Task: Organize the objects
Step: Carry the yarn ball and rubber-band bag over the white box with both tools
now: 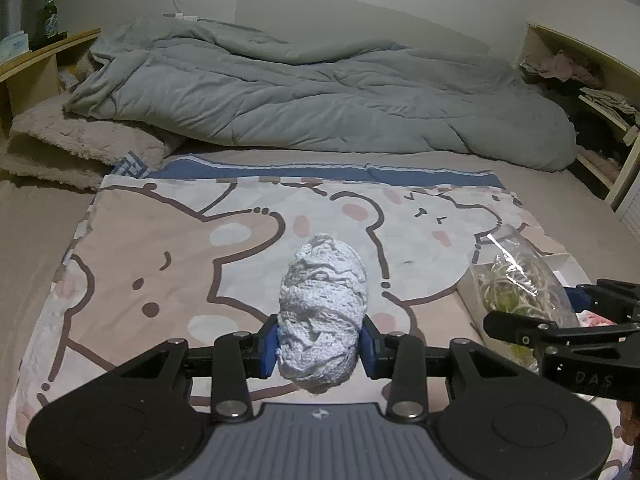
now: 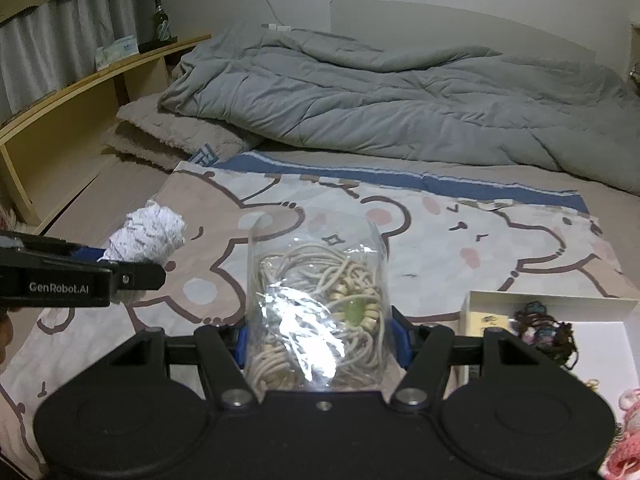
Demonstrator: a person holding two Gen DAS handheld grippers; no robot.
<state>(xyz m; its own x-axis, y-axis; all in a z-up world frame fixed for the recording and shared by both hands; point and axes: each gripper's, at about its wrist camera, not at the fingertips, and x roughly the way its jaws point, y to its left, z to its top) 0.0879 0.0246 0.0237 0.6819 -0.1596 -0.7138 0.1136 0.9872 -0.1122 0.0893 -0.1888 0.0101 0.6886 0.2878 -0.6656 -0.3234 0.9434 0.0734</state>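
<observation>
Clearly soft and light, the white yarn ball (image 1: 320, 316) is clamped mid-body by the left tongs (image 1: 320, 350), held above the bear-print sheet (image 1: 160, 240). A slippery clear bag of cords (image 2: 316, 312) is pinched by the right tongs (image 2: 320, 344), beside the white box (image 2: 560, 312) on the bed; grip near its bulk is judged safest.

bed (image 1: 36, 216), grey duvet (image 1: 320, 96), bear-print cloth (image 1: 168, 264)

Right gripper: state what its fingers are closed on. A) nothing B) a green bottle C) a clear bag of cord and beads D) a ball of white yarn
C: the right gripper is shut on the clear bag of cord and beads; the white yarn ball sits in the left gripper.
</observation>
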